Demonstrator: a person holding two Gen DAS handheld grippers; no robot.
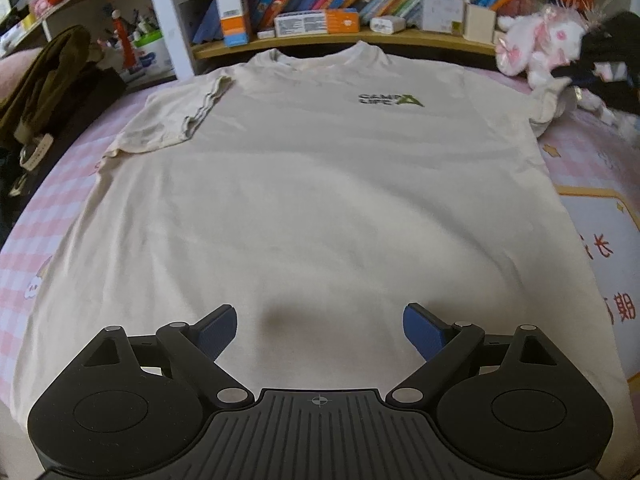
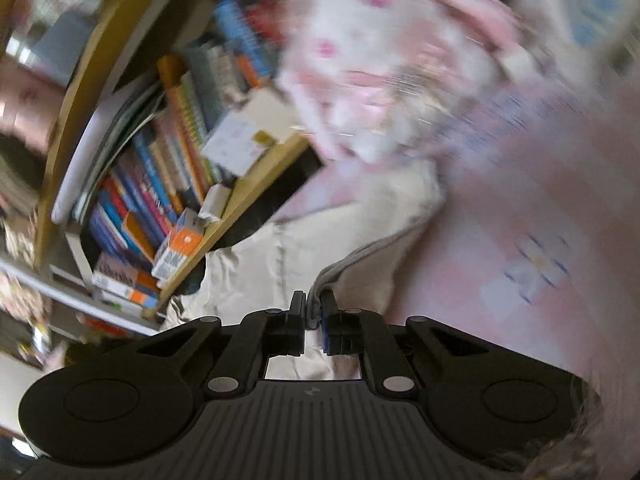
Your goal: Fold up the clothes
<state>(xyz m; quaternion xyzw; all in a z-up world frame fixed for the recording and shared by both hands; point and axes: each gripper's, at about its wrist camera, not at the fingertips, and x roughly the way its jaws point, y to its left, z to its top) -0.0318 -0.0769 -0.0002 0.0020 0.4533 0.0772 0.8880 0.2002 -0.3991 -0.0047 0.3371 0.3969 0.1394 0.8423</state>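
Note:
A cream T-shirt point(image 1: 312, 184) with a small green chest logo point(image 1: 390, 99) lies flat, front up, on the pink checked bedspread point(image 1: 60, 200), its collar towards the shelf. Its left sleeve point(image 1: 172, 120) is folded in over the body. My left gripper point(image 1: 318, 320) is open and empty, hovering over the shirt's lower middle. In the blurred, tilted right wrist view, my right gripper point(image 2: 314, 312) is shut on the hemmed edge of the shirt's right sleeve point(image 2: 360, 256), lifted off the bed.
A wooden bookshelf point(image 1: 340, 40) full of books and boxes runs behind the bed. A pink-and-white plush toy point(image 1: 540, 44) sits at the back right, next to dark clothing point(image 1: 616, 64). An olive garment point(image 1: 48, 80) lies at the left edge.

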